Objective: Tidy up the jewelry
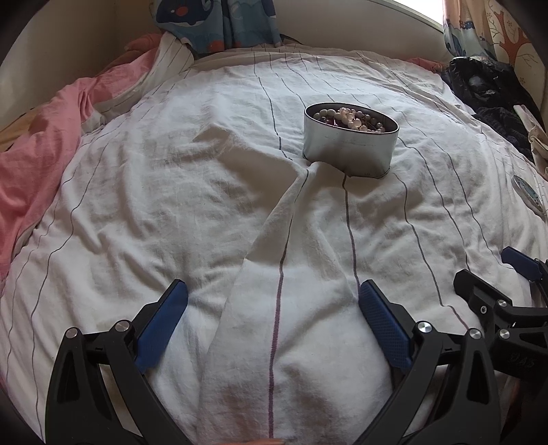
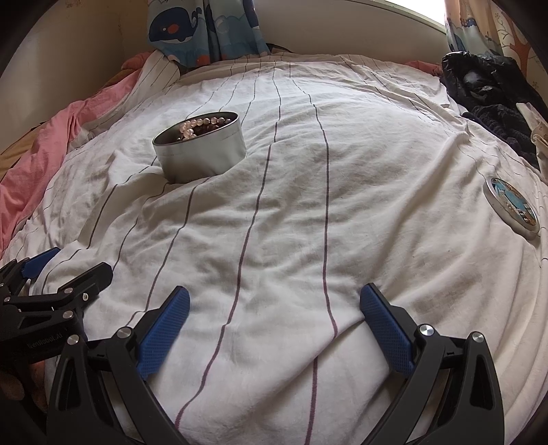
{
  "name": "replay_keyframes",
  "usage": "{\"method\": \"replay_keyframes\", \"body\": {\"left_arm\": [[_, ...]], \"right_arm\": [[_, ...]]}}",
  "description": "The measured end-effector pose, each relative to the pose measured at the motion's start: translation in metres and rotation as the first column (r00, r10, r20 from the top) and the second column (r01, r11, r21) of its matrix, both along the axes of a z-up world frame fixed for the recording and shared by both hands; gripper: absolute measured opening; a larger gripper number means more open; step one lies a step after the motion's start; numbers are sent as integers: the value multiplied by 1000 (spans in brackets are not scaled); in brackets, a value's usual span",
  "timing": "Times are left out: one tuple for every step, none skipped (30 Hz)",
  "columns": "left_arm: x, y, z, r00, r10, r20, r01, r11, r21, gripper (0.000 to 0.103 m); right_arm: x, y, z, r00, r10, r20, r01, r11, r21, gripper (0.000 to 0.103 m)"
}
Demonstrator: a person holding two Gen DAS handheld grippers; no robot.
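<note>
An open silver oval tin stands on the white striped bedsheet, holding pearl bead jewelry. It also shows in the right wrist view with the beads inside. The tin's lid, with a blue picture, lies flat at the right; its edge shows in the left wrist view. My left gripper is open and empty, low over the sheet, well short of the tin. My right gripper is open and empty, beside the left one.
A pink blanket is bunched at the left. Dark clothes and a black bag lie at the far right. Whale-print curtains hang behind the bed. The sheet is wrinkled, with a raised fold running from the tin.
</note>
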State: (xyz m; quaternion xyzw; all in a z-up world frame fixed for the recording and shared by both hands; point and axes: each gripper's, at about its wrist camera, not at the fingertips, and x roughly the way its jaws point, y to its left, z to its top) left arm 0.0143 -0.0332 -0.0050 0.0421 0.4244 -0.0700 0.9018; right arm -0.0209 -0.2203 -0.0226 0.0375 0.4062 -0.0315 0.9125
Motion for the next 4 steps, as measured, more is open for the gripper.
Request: {"method": "replay_keyframes", "body": {"left_arm": [[0,0,0,1000,2,2,-2,1000,3,96],[-1,-1,0,1000,4,3,-4,1000,5,96],[-2,-1,1,1000,5,4,-5,1000,6,96],[-2,-1,1,1000,6,5,-6,1000,6,96]], "right_arm": [[-1,0,1,1000,-7,6,7,1000,-2,96],[-3,-1,2,1000,-16,15,16,1000,-4,96],[-5,-2,3,999,-26,26,26,1000,-5,96],[-7,-3,4,998,-40,39,40,999,-7,96]]}}
